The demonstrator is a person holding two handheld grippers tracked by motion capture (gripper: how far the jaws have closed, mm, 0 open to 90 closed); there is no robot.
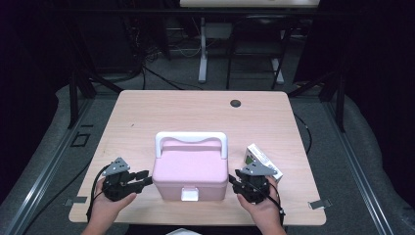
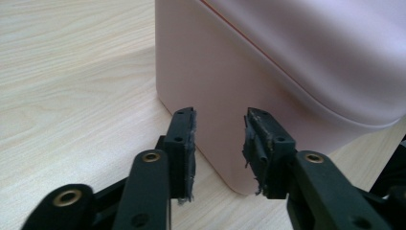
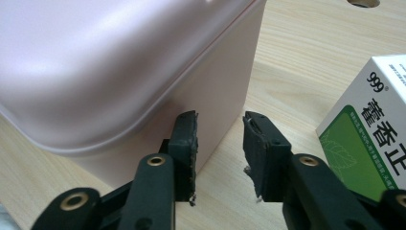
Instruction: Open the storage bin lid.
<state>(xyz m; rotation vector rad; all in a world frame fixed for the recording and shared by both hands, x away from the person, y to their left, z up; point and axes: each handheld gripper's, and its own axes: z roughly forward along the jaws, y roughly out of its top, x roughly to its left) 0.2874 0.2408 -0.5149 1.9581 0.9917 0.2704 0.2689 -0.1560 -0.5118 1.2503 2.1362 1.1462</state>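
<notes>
Now your left gripper (image 1: 145,177) and right gripper (image 1: 234,177) flank pink box (image 1: 190,169), jaws parted, empty, ready to steady it; medicine carton (image 1: 263,159) waits right of box.

Smooth pink plastic box (image 1: 190,171) with a soft sheen, on a matt light wood-grain table (image 1: 195,110); glossy printed cardboard carton (image 3: 371,129); matt black gripper pads (image 2: 187,148), frayed edges.

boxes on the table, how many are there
2. The pink box with a white handle sits at the middle of the table's near half, between the two tongs. The small white and green carton stands just to its right, by the right tongs.
</notes>
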